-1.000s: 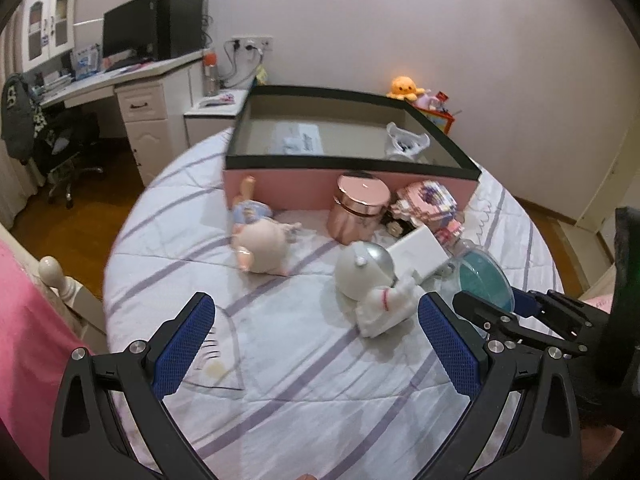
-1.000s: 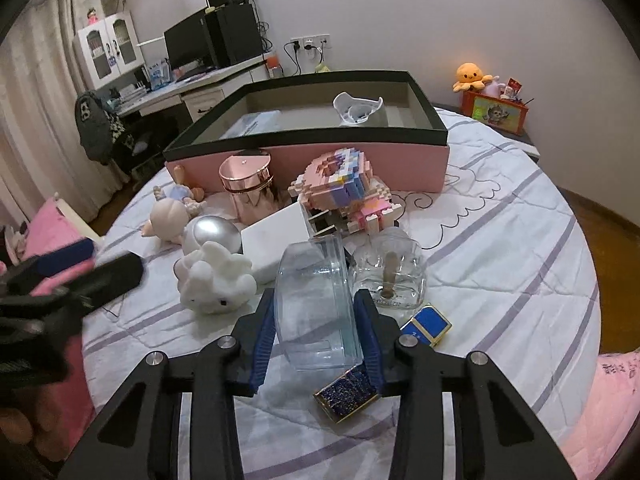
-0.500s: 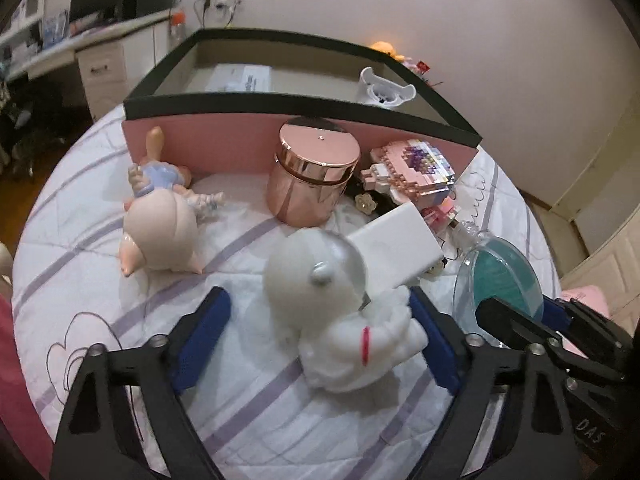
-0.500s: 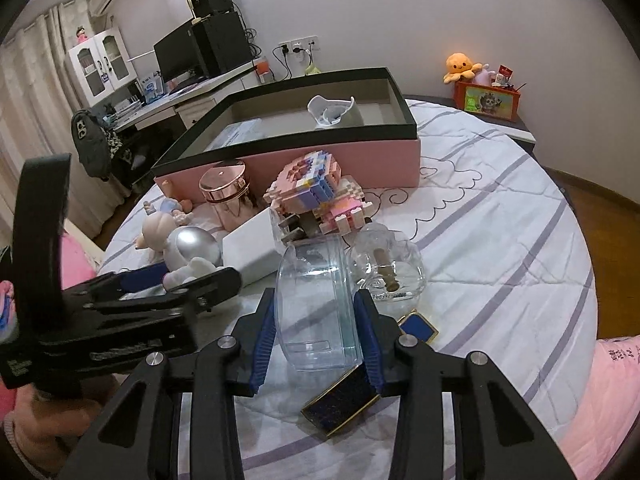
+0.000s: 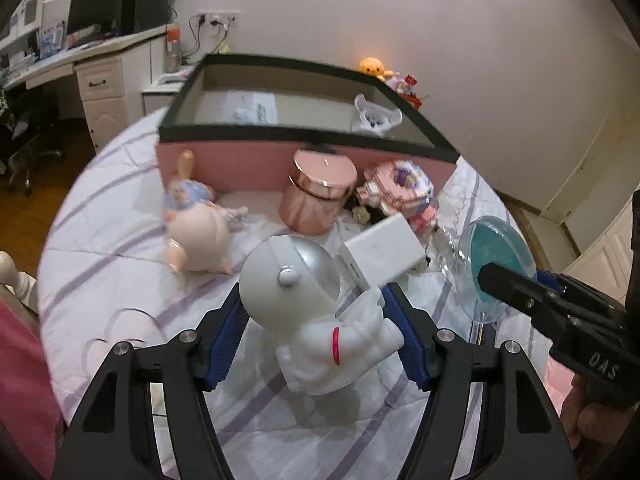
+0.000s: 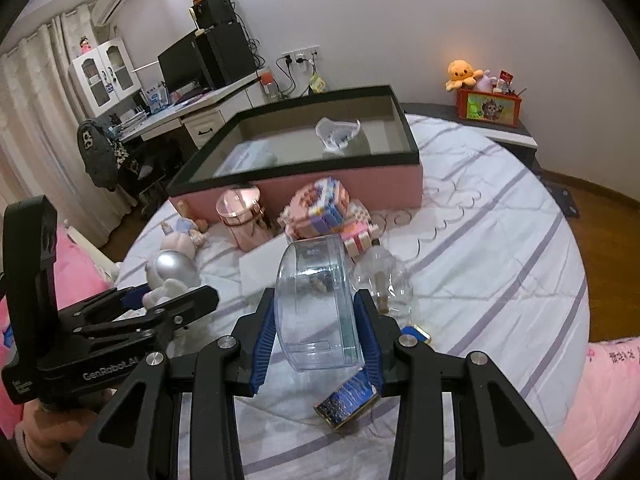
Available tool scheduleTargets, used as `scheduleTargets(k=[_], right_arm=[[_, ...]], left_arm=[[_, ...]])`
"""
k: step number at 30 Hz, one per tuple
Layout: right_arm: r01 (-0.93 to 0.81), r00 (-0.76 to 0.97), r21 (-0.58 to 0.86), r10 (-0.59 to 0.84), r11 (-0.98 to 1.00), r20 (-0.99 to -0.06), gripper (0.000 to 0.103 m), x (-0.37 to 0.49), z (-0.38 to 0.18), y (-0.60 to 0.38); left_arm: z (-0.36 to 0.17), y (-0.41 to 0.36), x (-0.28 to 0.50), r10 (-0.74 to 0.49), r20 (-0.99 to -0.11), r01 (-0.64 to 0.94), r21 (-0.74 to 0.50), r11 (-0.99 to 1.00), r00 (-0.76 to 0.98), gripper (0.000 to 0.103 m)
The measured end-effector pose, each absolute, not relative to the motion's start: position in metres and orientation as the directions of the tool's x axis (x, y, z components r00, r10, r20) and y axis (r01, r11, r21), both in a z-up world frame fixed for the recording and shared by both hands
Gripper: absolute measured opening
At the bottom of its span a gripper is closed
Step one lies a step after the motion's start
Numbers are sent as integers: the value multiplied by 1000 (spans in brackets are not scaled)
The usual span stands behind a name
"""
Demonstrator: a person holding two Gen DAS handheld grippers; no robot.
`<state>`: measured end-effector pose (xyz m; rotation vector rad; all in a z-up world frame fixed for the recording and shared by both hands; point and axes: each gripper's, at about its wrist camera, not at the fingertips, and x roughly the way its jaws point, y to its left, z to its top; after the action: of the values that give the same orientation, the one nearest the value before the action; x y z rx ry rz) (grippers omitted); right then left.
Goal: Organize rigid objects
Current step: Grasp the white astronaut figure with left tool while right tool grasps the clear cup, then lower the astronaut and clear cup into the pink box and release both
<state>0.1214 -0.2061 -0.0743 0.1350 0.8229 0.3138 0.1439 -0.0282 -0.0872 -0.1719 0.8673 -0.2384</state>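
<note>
The left gripper (image 5: 316, 336) had its blue pads closed in against the white astronaut figure (image 5: 316, 312), one pad at the helmet side, the other at the raised arm, so the toy sat squeezed between them. The figure lay tilted on the striped bedspread (image 5: 120, 264), silver visor up and away from the camera. From the right wrist view the same gripper (image 6: 160, 300) showed side-on, with the astronaut's silver helmet (image 6: 172, 270) poking out past its fingers.

The right gripper (image 6: 320, 320) was clamped narrow on a clear plastic container (image 6: 316, 312), pads pressed flat against both of its side walls, the container standing on edge between them. In the left wrist view that container (image 5: 496, 264) appeared with a teal face, just beyond the right gripper's black finger.

Just behind the astronaut lay a white box (image 5: 380, 252), touching or nearly touching its arm. Further back stood a rose-gold tin (image 5: 320, 196), a pink block model (image 5: 400, 192) and a doll (image 5: 196, 228) lying on its side, all near the front wall of the pink box with the black rim (image 5: 304, 132). A white bowl-like piece (image 6: 340, 136) sat inside that box. Below the right gripper's pads lay a small dark blue card box (image 6: 348, 404), and a glass bottle (image 6: 384, 276) lay just beside the clear container.
</note>
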Motion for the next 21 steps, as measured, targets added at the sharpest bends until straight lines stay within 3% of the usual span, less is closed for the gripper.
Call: scheduleTargets(k=[9, 14, 21], right_arm=[[-274, 681, 197, 335, 941, -651, 39, 149, -36, -195], [-295, 722, 157, 327, 943, -609, 39, 188, -8, -189], [-288, 722, 154, 320, 945, -614, 39, 273, -1, -184]], left_arm=[[-40, -8, 166, -272, -657, 163, -223, 961, 703, 68], [-10, 2, 212, -252, -604, 167, -194, 967, 756, 68], [-3, 6, 307, -227, -620, 155, -168, 973, 751, 68]])
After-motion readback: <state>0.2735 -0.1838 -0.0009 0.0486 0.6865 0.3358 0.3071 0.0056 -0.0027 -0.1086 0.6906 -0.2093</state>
